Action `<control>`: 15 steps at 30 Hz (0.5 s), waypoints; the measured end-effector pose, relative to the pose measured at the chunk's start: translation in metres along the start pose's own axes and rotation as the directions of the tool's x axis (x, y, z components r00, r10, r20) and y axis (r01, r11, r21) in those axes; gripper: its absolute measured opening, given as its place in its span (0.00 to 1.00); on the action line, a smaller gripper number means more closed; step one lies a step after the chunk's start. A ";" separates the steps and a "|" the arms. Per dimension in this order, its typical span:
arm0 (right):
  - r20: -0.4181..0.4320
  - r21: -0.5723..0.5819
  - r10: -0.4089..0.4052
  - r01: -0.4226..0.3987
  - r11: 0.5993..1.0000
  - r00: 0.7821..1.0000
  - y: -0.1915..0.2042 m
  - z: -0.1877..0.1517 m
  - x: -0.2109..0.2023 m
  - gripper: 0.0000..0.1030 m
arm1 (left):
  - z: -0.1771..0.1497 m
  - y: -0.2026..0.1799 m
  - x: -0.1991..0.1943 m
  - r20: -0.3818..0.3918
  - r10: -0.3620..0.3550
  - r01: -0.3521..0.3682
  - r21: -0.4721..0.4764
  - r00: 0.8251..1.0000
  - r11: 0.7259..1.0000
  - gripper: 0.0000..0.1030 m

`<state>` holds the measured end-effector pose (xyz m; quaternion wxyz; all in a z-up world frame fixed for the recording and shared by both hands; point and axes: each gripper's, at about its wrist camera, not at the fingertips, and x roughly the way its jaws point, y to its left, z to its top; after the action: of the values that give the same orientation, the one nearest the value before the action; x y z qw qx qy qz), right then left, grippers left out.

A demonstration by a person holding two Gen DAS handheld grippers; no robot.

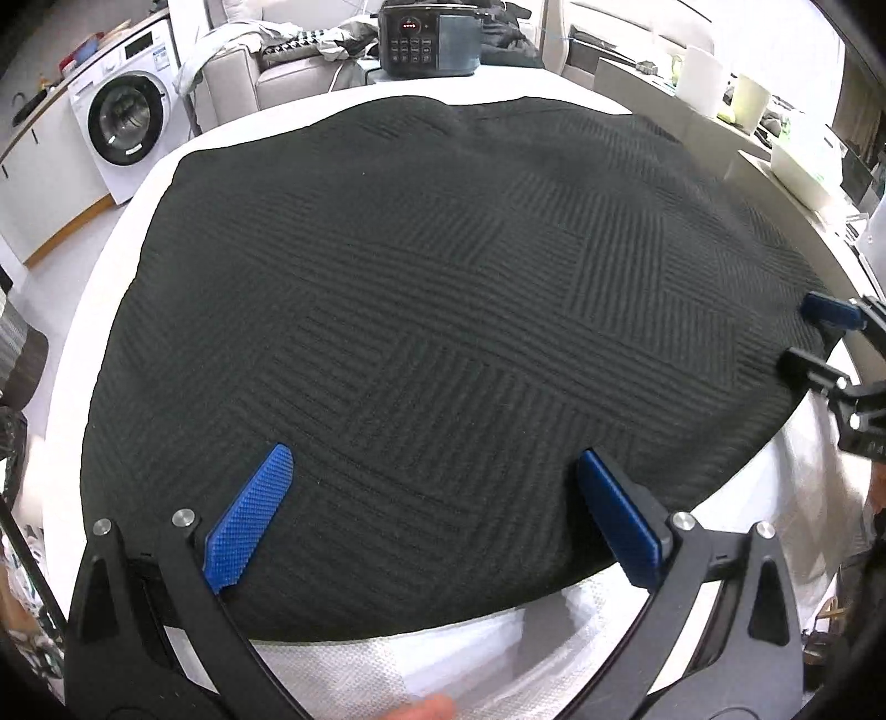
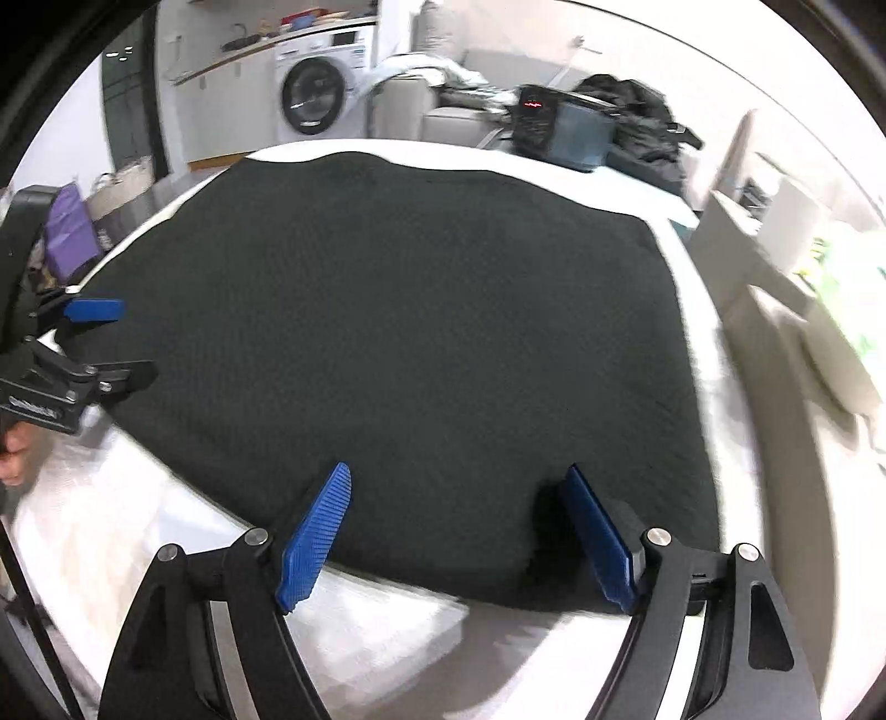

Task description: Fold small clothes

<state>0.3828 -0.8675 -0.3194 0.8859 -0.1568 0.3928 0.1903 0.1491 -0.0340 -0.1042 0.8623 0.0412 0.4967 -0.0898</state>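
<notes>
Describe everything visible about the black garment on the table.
The black garment lies spread flat on the white-covered table, covering most of it. It looks like a thick knit with ribbed blocks running in alternating diagonals. Its near edge curves just ahead of both open tools, left and right; neither grips it.

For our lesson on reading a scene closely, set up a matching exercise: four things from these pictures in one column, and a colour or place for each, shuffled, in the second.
Things:
1. black garment
2. washing machine
3. left gripper
4. appliance with red display

Descriptions:
A. beyond the far edge of the garment
B. blue pads, jaws apart over the near hem
C. spread flat on the white surface
D. white, round door, far left in the left wrist view

Pairs: 1-C, 2-D, 3-B, 4-A
</notes>
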 end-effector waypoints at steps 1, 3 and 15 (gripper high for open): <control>-0.001 0.002 -0.036 0.036 0.999 0.999 -0.007 -0.003 -0.002 0.78 | 0.001 0.000 0.001 -0.004 -0.001 0.001 0.007 1.000 1.000 0.99; -0.013 0.023 -0.085 0.086 0.996 0.996 -0.022 -0.010 -0.001 0.78 | 0.000 0.001 0.000 0.000 -0.006 0.006 0.017 1.000 1.000 0.99; -0.002 0.018 0.038 -0.038 0.999 0.999 0.007 0.007 0.006 0.79 | 0.023 -0.026 -0.001 0.035 -0.070 0.069 0.041 0.997 0.997 0.98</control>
<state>0.3875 -0.8567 -0.3209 0.8831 -0.1415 0.3986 0.2032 0.1634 -0.0632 -0.0915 0.8665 0.0394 0.4802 -0.1304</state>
